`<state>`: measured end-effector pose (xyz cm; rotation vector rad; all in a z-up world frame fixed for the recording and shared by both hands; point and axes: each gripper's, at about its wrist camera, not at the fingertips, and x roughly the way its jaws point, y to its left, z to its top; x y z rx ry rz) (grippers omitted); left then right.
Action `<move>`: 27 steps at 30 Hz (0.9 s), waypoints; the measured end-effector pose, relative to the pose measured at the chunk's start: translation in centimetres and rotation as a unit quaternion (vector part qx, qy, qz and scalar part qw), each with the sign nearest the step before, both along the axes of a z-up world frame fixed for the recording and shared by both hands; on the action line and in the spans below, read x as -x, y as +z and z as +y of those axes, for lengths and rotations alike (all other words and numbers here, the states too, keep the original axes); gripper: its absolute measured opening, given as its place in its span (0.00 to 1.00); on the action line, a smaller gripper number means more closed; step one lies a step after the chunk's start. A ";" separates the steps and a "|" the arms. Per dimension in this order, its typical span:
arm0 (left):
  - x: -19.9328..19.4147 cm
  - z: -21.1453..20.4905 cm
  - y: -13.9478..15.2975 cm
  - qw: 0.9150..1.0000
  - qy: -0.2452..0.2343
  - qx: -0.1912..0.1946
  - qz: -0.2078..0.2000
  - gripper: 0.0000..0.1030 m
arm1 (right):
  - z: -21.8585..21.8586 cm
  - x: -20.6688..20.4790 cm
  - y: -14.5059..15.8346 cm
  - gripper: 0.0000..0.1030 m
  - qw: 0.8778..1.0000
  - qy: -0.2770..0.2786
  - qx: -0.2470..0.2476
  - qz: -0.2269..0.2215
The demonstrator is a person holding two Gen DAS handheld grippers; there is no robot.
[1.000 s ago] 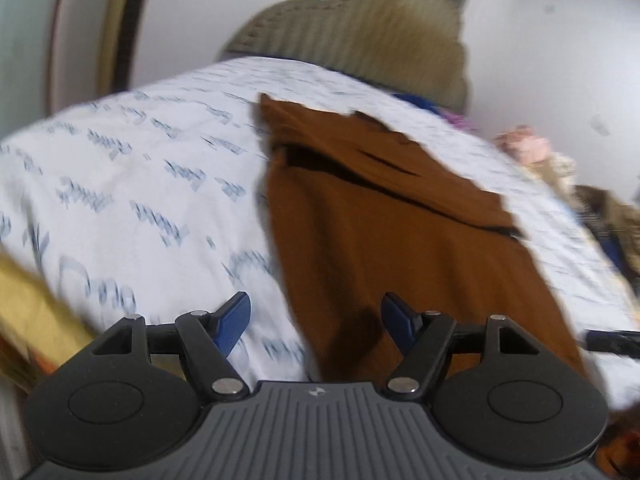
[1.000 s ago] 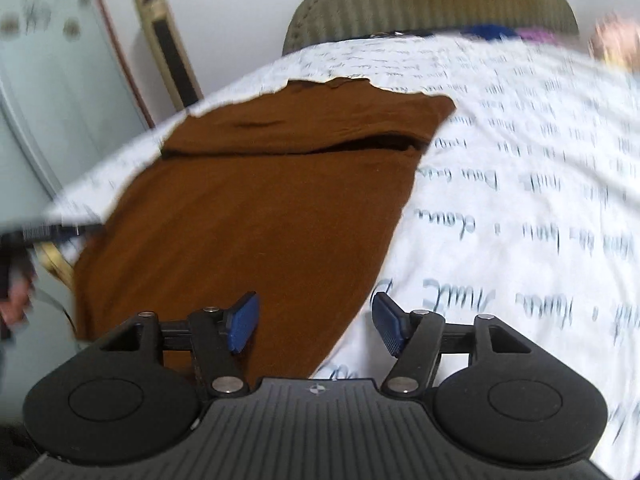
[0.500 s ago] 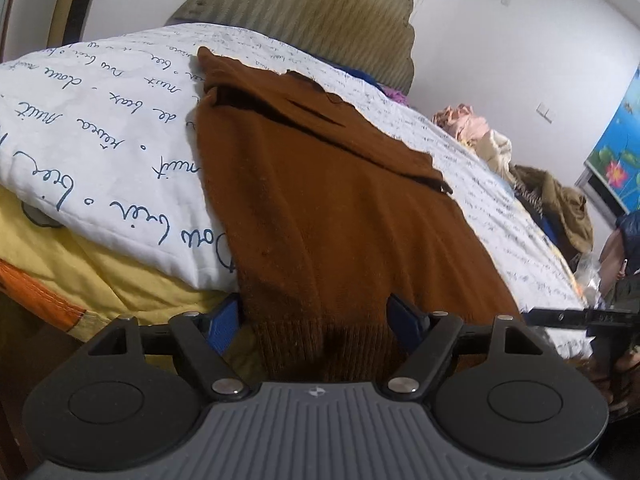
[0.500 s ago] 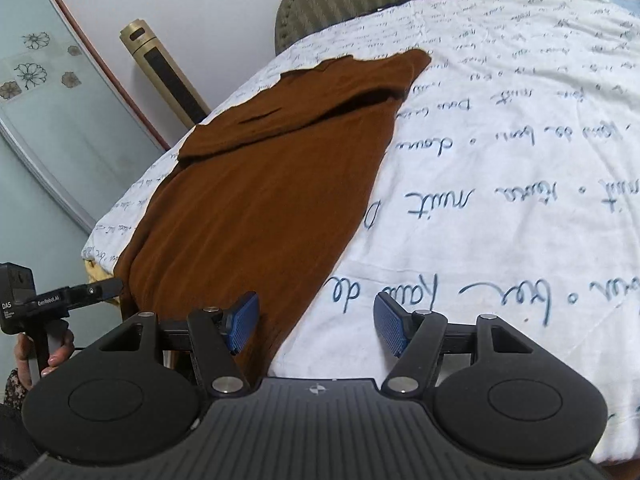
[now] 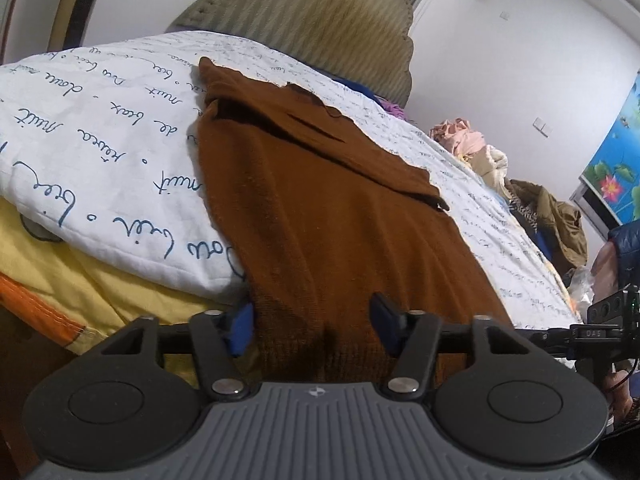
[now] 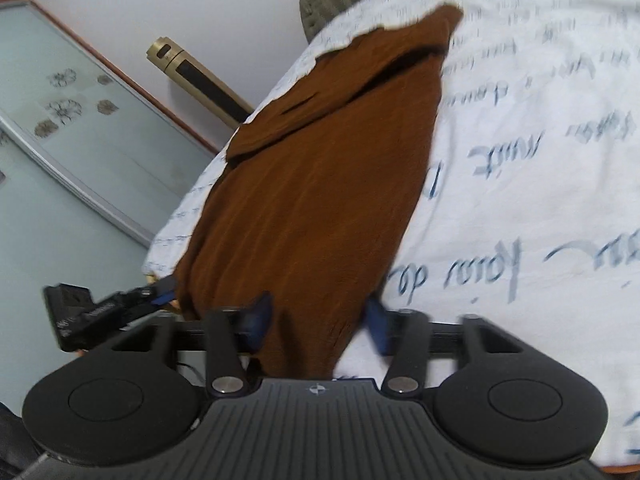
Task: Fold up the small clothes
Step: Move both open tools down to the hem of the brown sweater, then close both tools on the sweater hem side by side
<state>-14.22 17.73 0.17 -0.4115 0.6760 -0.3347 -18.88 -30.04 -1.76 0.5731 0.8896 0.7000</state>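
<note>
A brown knit sweater [image 5: 332, 208] lies flat on the bed, its hem hanging over the near edge and its sleeves folded across the top. It also shows in the right wrist view [image 6: 320, 184]. My left gripper [image 5: 312, 326] is open, with the hem's left corner between its blue pads. My right gripper [image 6: 318, 322] is open, with the hem's right corner between its pads. The left gripper [image 6: 160, 296] shows at the sweater's other corner in the right wrist view.
The bed has a white sheet with blue writing [image 5: 100, 140] over a yellow blanket [image 5: 80, 280]. A padded headboard [image 5: 312, 28] stands at the far end. A pile of clothes [image 5: 500, 172] lies at the right. A gold tower fan [image 6: 200, 80] and a glass door [image 6: 60, 152] stand at the left.
Both grippers have come down and in to the bed's near edge. Each hem corner now sits between open jaws; earlier they hovered above the bed.
</note>
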 end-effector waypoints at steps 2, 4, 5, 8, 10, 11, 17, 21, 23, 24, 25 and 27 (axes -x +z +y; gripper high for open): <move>0.0 0.5 -0.2 1.000 0.005 0.005 0.004 0.44 | 0.3 -0.1 -0.5 0.28 1.000 -0.001 -0.009 0.006; -0.1 1.3 -0.6 1.000 0.007 0.026 0.012 0.38 | 0.0 -0.2 -1.0 0.19 1.000 -0.010 -0.023 0.015; -0.1 1.7 -0.8 0.999 0.011 0.037 0.016 0.35 | -0.1 -0.1 -1.1 0.13 0.999 -0.016 -0.027 0.017; -0.2 2.8 -1.2 0.997 0.018 0.065 0.025 0.27 | -0.2 0.4 -1.2 0.11 0.999 -0.023 -0.039 0.018; -0.1 3.0 -1.1 0.997 0.019 0.069 0.023 0.22 | -0.1 0.7 -1.1 0.11 0.999 -0.027 -0.041 0.009; -0.1 3.0 -1.0 0.997 0.020 0.066 0.020 0.20 | -0.2 0.7 -0.9 0.11 0.998 -0.027 -0.050 0.004; -0.1 3.4 0.0 0.998 0.027 0.055 0.004 0.11 | -1.2 0.3 -0.3 0.11 0.993 -0.027 -0.115 -0.005; -0.1 4.0 0.5 0.998 0.043 0.041 0.009 0.07 | -1.9 0.0 -0.7 0.11 0.992 -0.022 -0.121 0.000; 0.2 3.9 0.7 0.999 0.040 0.035 0.009 0.07 | -1.9 -0.3 -1.4 0.11 0.992 -0.005 -0.126 0.016; 0.2 3.7 0.7 0.999 0.035 0.029 0.009 0.07 | -1.8 -0.4 -1.8 0.12 0.992 0.004 -0.122 0.024; 0.0 3.5 0.7 0.999 0.032 0.023 0.013 0.07 | -1.6 -0.5 -2.3 0.15 0.992 0.011 -0.120 0.036; -0.6 3.0 0.5 0.999 0.026 0.017 0.023 0.07 | -1.4 -0.9 -3.5 0.10 0.991 0.009 -0.123 0.058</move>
